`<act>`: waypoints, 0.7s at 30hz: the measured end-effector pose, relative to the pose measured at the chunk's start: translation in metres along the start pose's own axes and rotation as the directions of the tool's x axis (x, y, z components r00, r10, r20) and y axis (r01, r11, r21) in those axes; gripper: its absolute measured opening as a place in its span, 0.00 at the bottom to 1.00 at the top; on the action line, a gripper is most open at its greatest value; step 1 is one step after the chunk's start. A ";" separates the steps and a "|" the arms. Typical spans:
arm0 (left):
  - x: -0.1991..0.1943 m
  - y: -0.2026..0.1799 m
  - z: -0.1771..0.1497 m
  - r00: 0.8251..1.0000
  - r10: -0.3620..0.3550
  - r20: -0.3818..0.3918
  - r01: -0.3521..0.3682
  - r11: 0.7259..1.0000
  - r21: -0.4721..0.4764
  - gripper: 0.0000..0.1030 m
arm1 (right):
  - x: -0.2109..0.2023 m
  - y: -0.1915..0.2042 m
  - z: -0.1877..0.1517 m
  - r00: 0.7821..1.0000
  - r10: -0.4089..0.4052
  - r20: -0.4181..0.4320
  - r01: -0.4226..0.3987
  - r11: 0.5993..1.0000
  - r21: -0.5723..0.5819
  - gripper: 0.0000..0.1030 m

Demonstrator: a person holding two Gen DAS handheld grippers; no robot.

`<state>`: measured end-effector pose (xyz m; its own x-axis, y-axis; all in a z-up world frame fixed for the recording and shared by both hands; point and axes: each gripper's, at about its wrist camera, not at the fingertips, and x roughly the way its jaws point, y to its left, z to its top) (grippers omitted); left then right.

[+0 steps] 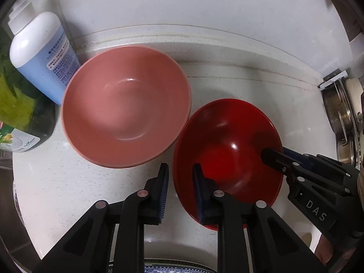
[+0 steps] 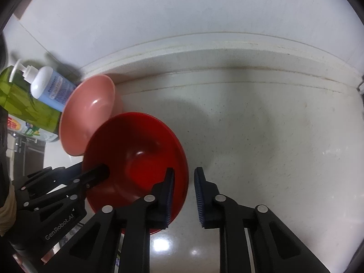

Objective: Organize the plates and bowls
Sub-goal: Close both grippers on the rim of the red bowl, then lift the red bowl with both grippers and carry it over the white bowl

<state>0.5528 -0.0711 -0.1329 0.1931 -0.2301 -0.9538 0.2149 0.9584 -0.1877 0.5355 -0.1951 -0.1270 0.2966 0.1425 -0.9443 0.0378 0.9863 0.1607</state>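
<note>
Red bowl (image 1: 227, 157) beside empty pink bowl (image 1: 126, 105).

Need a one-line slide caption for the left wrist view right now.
Both open grippers, left gripper and right gripper, straddle opposite rims of the red bowl beside the pink bowl.

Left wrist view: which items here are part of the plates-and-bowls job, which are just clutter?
Job items:
- red bowl, left gripper and right gripper each straddling its rim, jaws apart
- pink bowl
- patterned plate at the bottom edge

Lying about:
- blue pump bottle
- green bottle
- metal pot lids
</note>
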 end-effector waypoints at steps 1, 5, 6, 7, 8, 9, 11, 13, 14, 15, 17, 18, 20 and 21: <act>0.001 -0.001 0.001 1.000 -0.004 -0.003 0.004 1.000 0.003 0.19 | 0.001 0.000 0.000 1.000 0.000 -0.001 0.000 1.000 -0.001 0.14; 0.004 -0.005 0.003 1.000 -0.002 0.002 0.002 1.000 0.004 0.16 | 0.004 -0.002 0.000 1.000 0.004 -0.007 -0.004 1.000 0.003 0.11; 0.004 -0.006 0.003 1.000 -0.003 0.006 0.003 1.000 0.003 0.15 | 0.005 -0.003 0.000 1.000 0.006 -0.010 -0.006 1.000 0.007 0.10; 0.004 -0.007 0.004 1.000 -0.003 0.004 0.003 1.000 0.002 0.15 | 0.005 -0.003 0.000 1.000 0.008 -0.010 -0.007 1.000 0.010 0.10; 0.005 -0.008 0.004 1.000 -0.004 0.004 0.004 1.000 0.003 0.15 | 0.005 -0.003 0.000 1.000 0.006 -0.009 -0.006 1.000 0.012 0.10; 0.005 -0.009 0.005 1.000 -0.005 0.004 0.005 1.000 0.003 0.15 | 0.007 -0.003 0.000 1.000 0.002 -0.008 -0.002 1.000 0.012 0.10; 0.006 -0.010 0.005 1.000 -0.001 0.006 0.001 1.000 0.001 0.15 | 0.007 -0.002 0.000 1.000 -0.002 -0.008 0.002 1.000 0.012 0.10; 0.004 -0.010 0.004 1.000 0.001 0.012 -0.001 1.000 -0.002 0.15 | 0.007 -0.002 0.000 1.000 -0.002 -0.010 0.002 1.000 0.014 0.10; 0.002 -0.008 0.002 1.000 -0.001 0.014 0.001 1.000 -0.003 0.15 | 0.007 -0.002 0.000 1.000 -0.001 -0.008 0.001 1.000 0.016 0.10; 0.000 -0.009 0.001 1.000 -0.003 0.018 0.003 1.000 -0.006 0.15 | 0.005 -0.002 -0.001 1.000 -0.002 -0.006 0.002 1.000 0.017 0.10; -0.008 -0.006 -0.003 1.000 -0.005 0.026 0.006 1.000 -0.002 0.15 | 0.001 -0.002 -0.002 1.000 -0.004 0.005 0.003 1.000 0.017 0.10; -0.012 -0.005 -0.005 1.000 -0.007 0.029 0.007 1.000 -0.002 0.15 | -0.003 -0.001 -0.003 1.000 -0.005 0.014 0.005 1.000 0.016 0.10; -0.019 -0.007 -0.007 0.999 -0.011 0.043 0.011 1.000 0.002 0.15 | -0.011 -0.001 -0.005 1.000 -0.004 0.030 0.003 1.000 0.015 0.10; -0.023 -0.008 -0.009 0.999 -0.014 0.051 0.014 1.000 0.004 0.15 | -0.014 -0.001 -0.007 0.999 -0.003 0.036 0.003 1.000 0.014 0.10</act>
<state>0.5380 -0.0716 -0.1116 0.2387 -0.2519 -0.9379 0.2218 0.9544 -0.1999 0.5251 -0.1977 -0.1163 0.3302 0.1365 -0.9340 0.0521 0.9853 0.1624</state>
